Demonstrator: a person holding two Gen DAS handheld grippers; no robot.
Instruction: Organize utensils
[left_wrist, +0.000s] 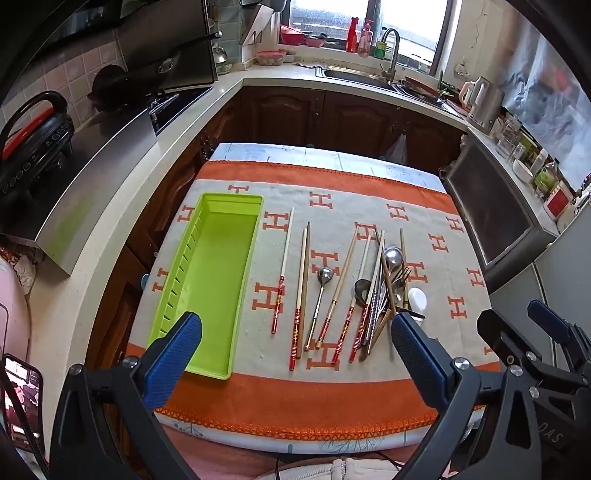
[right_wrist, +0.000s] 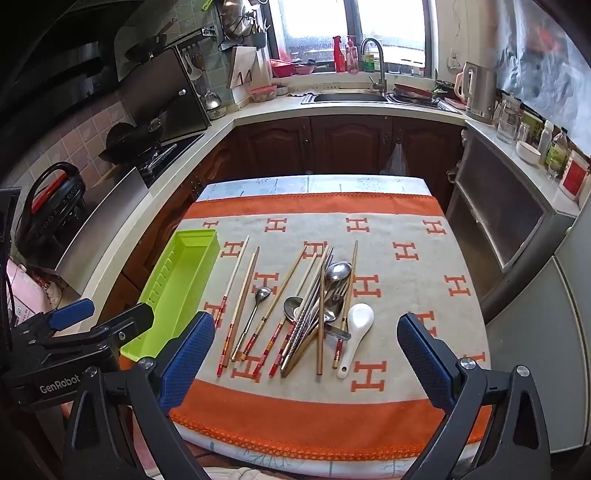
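left tongs (left_wrist: 295, 354) apart | right tongs (right_wrist: 306, 354) apart | utensils (right_wrist: 303, 306) beyond, untouched

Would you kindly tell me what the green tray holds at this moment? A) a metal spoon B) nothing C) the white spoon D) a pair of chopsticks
B: the green tray shows only its bare floor, while the chopsticks, metal spoon and white spoon all lie on the cloth beside it.
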